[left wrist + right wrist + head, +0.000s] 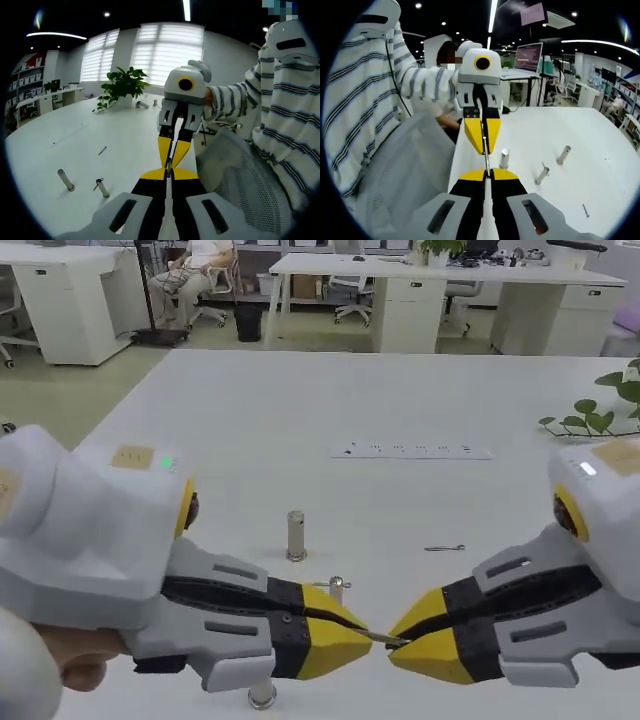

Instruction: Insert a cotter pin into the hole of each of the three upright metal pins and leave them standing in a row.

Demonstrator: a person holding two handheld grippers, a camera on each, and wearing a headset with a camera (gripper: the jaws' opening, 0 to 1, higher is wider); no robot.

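Left claw (362,636) and right claw (396,642) meet tip to tip low over the surface (430,390). Both are pinched fully closed on one thin cotter pin (485,159) bridging the two tips, looks like a pass or a regrip. Three metal pins stand just past the tips. The far pin (296,536) is bare, the middle pin (337,589) has a cotter through its hole, and the near pin (262,696) is half hidden under the left claw and looks bare in the right gripper view. A spare cotter pin (445,548) lies flat to the right, well apart from the row. Risks: if both claws let go at once or pull unevenly, the cotter drops or bends. It is thin and smooth and likely to twist in the grip, so it may reach the hole skewed. The left claw's body hangs just above the near pin, so dipping could tip it, and the uprights look easy to topple and roll. The surface is plain white with a power strip (410,451) further back and a plant (605,410) at the right edge. It's an open office with more desks (420,280), chairs, and a seated person (195,270) behind.
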